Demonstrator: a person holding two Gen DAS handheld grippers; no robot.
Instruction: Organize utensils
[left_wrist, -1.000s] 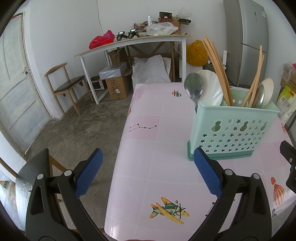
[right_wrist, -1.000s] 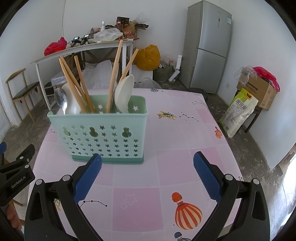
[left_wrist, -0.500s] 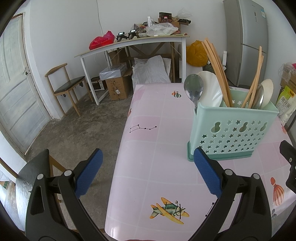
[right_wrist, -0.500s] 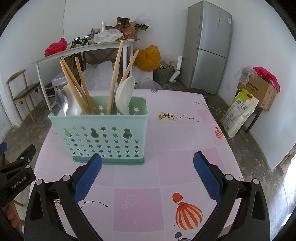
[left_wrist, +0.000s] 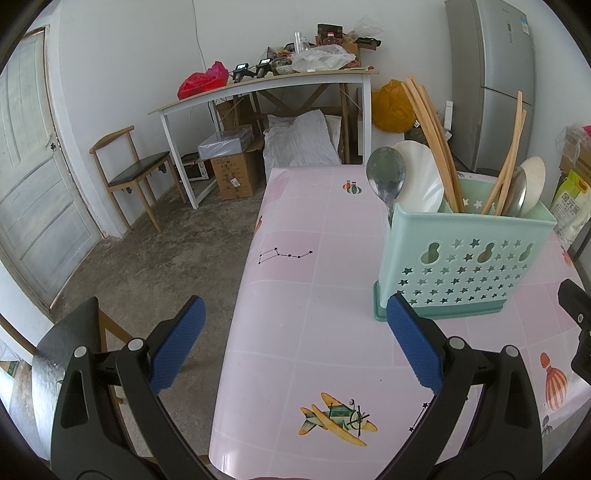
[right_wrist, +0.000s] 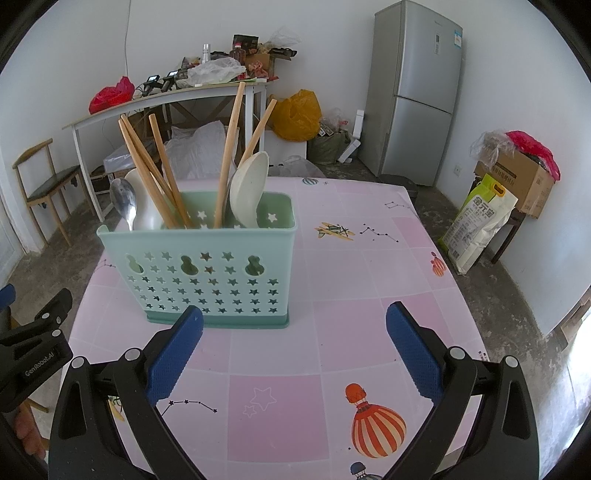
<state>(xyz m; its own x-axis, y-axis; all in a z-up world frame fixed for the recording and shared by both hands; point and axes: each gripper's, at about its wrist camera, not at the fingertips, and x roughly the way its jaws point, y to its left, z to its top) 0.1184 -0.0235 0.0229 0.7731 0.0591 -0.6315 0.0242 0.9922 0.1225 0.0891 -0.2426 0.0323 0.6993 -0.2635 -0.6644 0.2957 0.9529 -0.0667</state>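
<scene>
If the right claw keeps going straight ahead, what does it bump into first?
Probably the pink table itself. The open right claw points just right of the green utensil caddy; only its left finger lines up with the caddy's base, though depth is unclear.

One holder (right_wrist: 207, 273) on the table (right_wrist: 332, 332) carries five chopsticks (right_wrist: 229, 147), one metal spoon (right_wrist: 123, 201) and two white spoons (right_wrist: 249, 188), and two tools (right_wrist: 293, 350) (left_wrist: 291, 350) hang with pads wide apart.

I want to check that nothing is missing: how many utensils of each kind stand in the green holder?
Wooden chopsticks: 5
Metal spoons: 2
White spoons: 2
Total: 9, all standing in the green holder
</scene>
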